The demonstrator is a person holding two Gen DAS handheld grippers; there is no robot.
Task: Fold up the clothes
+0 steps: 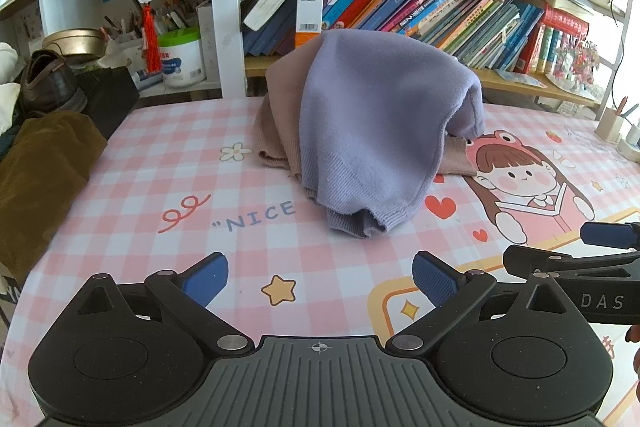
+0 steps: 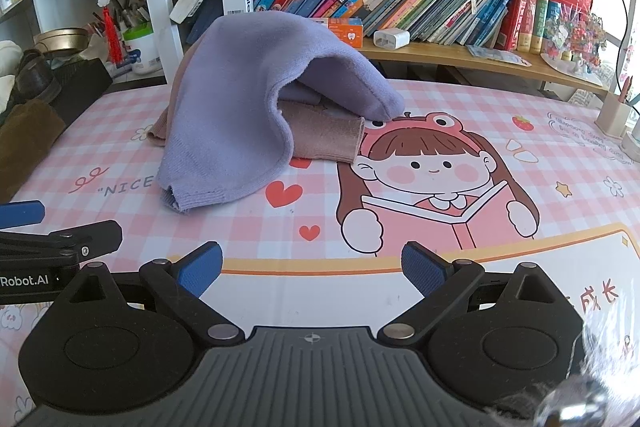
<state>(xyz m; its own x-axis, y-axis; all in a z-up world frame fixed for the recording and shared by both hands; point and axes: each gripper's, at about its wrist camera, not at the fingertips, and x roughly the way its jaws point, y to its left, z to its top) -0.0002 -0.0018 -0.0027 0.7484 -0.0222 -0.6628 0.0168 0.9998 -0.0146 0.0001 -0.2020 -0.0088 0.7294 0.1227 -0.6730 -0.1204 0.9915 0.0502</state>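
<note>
Left gripper [image 1: 320,279] and right gripper [image 2: 312,269] were held side by side above the pink checked tablecloth [image 2: 440,107], fingers spread, nothing grasped. A lilac sweater [image 2: 248,107] was draped over a beige garment [image 2: 328,139], heaped mid-table, well apart from both.

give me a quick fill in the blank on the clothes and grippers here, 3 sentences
1. The purple sweater is draped over a ____ colored garment.
2. Both the left gripper and the right gripper have their jaws ____.
3. The word printed on the checked tablecloth beside the sweater's hem is ____.

Missing words: brown; open; NICE
</note>
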